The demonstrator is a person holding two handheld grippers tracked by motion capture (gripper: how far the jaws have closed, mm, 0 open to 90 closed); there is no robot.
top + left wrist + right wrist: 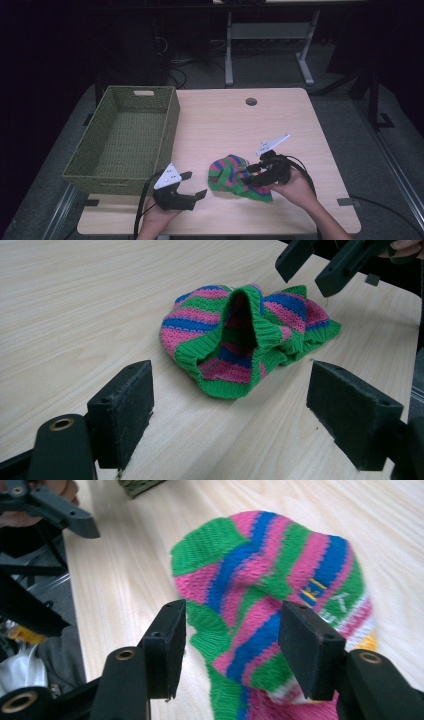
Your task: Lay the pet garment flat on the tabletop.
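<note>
Jaws parted on both the left gripper (191, 185) and right gripper (251, 172), holding nothing, flank the striped knit hat (235, 176) near the surface's (225, 120) front edge.

Knit hat (270, 615) lower end cut off by frame edge — logo prob. unreadable.
</note>
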